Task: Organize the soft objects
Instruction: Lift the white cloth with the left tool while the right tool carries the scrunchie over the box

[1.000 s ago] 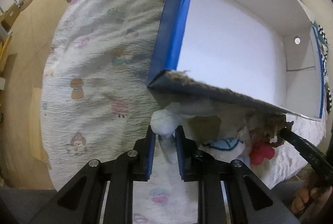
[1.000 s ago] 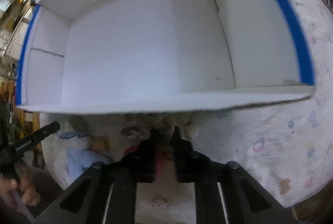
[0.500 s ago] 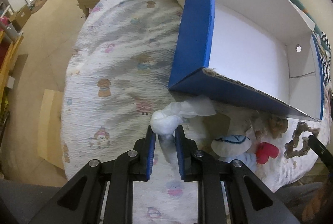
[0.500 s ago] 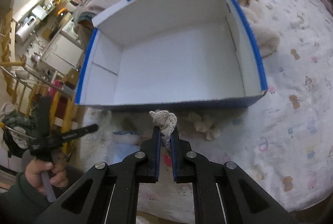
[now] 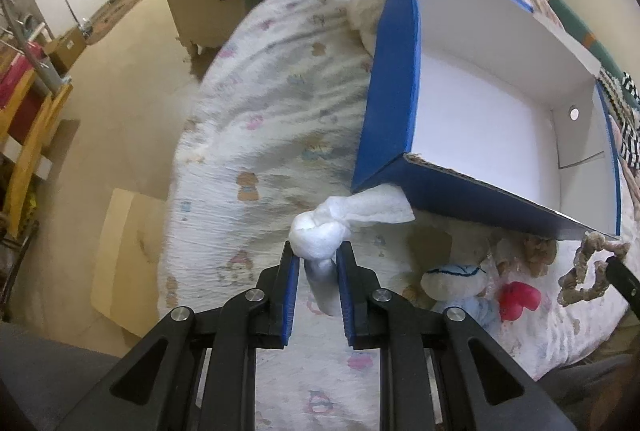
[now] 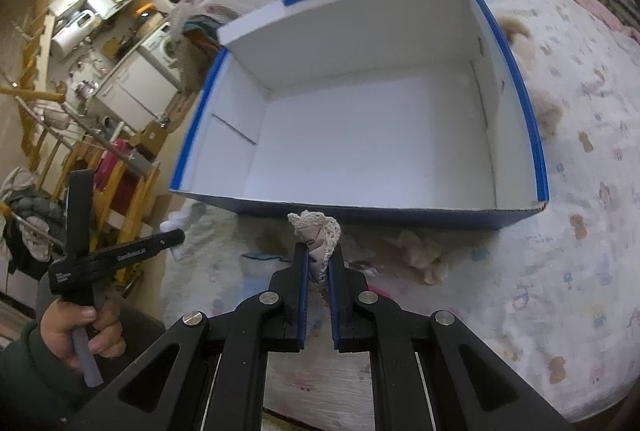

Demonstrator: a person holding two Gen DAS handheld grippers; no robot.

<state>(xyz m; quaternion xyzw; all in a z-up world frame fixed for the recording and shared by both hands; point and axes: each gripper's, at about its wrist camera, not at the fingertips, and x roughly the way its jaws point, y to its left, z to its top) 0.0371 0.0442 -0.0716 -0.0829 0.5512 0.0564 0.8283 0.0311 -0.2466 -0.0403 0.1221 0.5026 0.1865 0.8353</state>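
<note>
- My left tool (image 5: 317,259) pinched a knotted white cloth (image 5: 320,237).
- My right tool (image 6: 317,261) pinched a beige crochet piece (image 6: 316,237).
- At twelve o'clock, the blue box (image 6: 360,135) sat on the bed (image 6: 580,231); plush toys (image 5: 460,283) lay by its near wall.

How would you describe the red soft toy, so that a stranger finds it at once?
Look at the blue box on the patterned bedspread. In front of its near wall lies a small heap of soft things. The red soft toy lies there, right of the pale blue plush; it alone is bright red.
</note>
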